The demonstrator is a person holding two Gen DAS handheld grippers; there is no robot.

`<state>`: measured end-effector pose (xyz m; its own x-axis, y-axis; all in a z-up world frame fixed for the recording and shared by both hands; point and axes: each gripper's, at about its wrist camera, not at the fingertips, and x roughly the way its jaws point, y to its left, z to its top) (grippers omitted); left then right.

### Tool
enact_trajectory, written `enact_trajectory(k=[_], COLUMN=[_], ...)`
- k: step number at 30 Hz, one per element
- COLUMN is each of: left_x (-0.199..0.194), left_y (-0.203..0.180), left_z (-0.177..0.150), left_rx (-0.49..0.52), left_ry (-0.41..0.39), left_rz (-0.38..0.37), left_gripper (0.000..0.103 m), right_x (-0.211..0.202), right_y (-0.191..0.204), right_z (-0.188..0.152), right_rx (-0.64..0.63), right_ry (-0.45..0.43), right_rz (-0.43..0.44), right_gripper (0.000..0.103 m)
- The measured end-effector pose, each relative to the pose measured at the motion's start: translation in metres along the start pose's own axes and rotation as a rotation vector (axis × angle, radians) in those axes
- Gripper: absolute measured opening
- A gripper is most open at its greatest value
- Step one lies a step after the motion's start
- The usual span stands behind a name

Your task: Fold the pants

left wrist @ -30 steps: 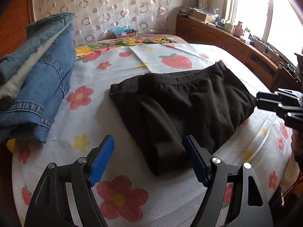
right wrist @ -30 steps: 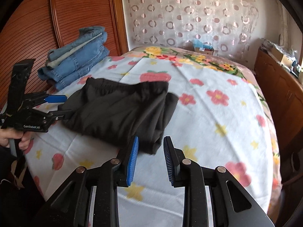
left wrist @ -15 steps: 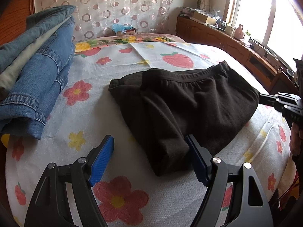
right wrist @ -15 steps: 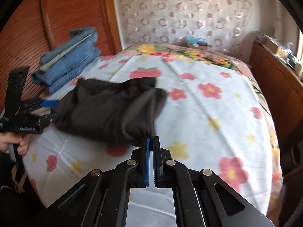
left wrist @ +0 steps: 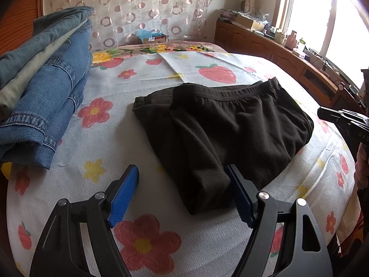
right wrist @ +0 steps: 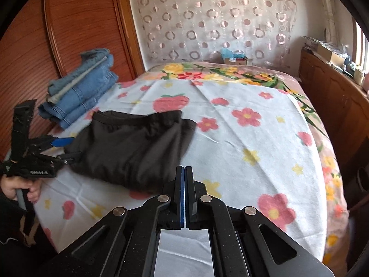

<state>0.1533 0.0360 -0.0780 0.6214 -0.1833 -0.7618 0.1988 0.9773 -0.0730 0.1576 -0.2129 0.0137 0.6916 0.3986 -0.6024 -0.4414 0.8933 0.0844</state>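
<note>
Lying folded, black pants (left wrist: 230,129) (left gripper (left wrist: 182,196) agape).

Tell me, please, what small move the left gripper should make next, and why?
Probably close the left gripper on the near end of the black pants. Its jaws stand open around that folded end, while the right gripper is shut with no cloth visible between its pads, so nothing holds the pants.
</note>
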Motion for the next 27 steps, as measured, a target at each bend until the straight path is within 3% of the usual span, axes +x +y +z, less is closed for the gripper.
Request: enact_trajectory(k=[7, 12, 15, 27], left_x=[0.000, 0.000, 0.000, 0.000], left_y=[0.000, 0.000, 0.000, 0.000], left_z=[0.000, 0.000, 0.000, 0.000], left_rx=[0.000, 0.000, 0.000, 0.000], left_ry=[0.000, 0.000, 0.000, 0.001], left_rz=[0.000, 0.000, 0.000, -0.001], left_gripper=[0.078, 0.078, 0.078, 0.078], right_x=[0.010, 0.017, 0.020, 0.053], right_y=[0.010, 0.012, 0.013, 0.018], right_z=[-0.004, -0.004, -0.001, 0.027], right_rx=[-0.016, -0.011, -0.011, -0.018], right_ry=[0.008, 0.024, 0.033, 0.051], right_rz=[0.008, 0.005, -0.002, -0.015], right_gripper=[0.009, 0.032, 0.041, 0.053])
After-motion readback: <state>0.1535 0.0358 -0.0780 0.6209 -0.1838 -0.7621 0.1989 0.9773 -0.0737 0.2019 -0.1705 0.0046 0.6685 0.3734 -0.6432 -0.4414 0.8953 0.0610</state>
